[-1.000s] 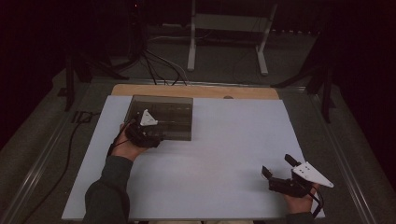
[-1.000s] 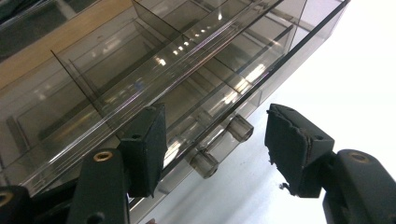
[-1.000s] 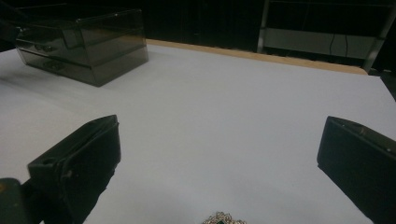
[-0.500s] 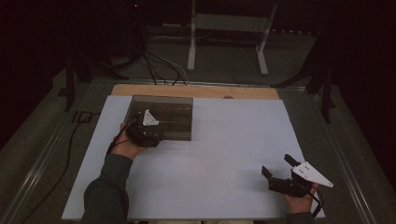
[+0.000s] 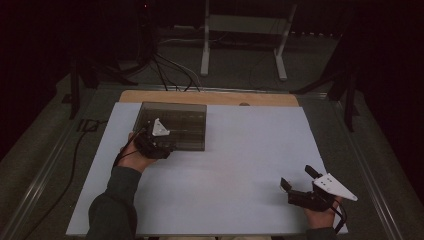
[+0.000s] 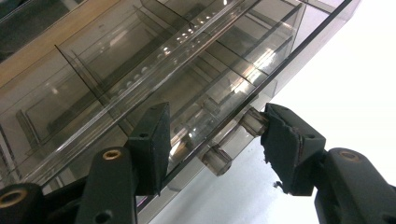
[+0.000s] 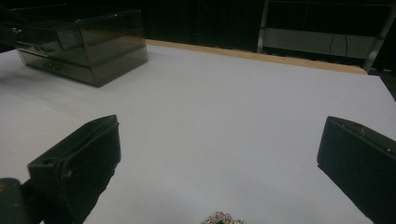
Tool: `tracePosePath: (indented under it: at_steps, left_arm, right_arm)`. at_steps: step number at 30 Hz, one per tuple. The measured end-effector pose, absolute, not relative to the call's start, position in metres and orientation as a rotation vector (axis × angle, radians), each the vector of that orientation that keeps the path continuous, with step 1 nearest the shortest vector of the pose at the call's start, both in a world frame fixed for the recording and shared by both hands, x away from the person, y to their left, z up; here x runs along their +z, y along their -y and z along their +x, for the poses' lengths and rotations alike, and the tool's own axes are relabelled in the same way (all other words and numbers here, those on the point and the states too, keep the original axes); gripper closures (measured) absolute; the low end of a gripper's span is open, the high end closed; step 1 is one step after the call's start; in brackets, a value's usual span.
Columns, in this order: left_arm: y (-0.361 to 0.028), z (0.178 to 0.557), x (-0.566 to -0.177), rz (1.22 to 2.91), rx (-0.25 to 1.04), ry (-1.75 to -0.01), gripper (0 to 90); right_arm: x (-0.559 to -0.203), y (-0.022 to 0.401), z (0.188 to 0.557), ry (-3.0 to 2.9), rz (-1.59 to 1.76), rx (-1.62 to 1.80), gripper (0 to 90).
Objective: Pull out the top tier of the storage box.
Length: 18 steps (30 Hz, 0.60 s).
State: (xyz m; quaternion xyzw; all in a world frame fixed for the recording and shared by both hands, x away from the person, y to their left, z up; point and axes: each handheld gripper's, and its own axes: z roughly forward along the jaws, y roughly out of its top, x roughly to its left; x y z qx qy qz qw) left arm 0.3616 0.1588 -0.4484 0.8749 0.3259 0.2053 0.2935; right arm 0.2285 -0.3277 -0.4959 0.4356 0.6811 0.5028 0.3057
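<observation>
While the right gripper (image 5: 298, 181) is held wide apart at the near right, the left gripper (image 6: 212, 135) is set at the box (image 5: 175, 125). Its half-open fingers (image 6: 152, 140) straddle the drawer knobs (image 6: 217, 160), not yet pinched

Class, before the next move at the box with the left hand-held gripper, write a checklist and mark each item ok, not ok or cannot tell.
1. Left hand-held gripper at the front of the box: ok.
2. Knob between its jaws: ok.
3. Pads pressing that knob: not ok, there is a gap on both sides.
4. Right hand-held gripper open, apart from the box: ok.
5. What the small item below the right jaws is: cannot tell.
</observation>
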Motion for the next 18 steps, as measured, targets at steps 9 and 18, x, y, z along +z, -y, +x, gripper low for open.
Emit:
tracePosePath:
  at_steps: [9,18]
  left_arm:
    - [-0.161,0.355,-0.448,2.32,0.546,-0.864,44.9]
    - [-0.161,0.35,-0.449,2.312,0.547,-0.866,44.9]
  right_arm:
    - [-0.496,0.328,0.228,-1.803,1.153,1.33,0.0]
    - [-0.496,0.328,0.228,-1.803,1.154,1.33,0.0]
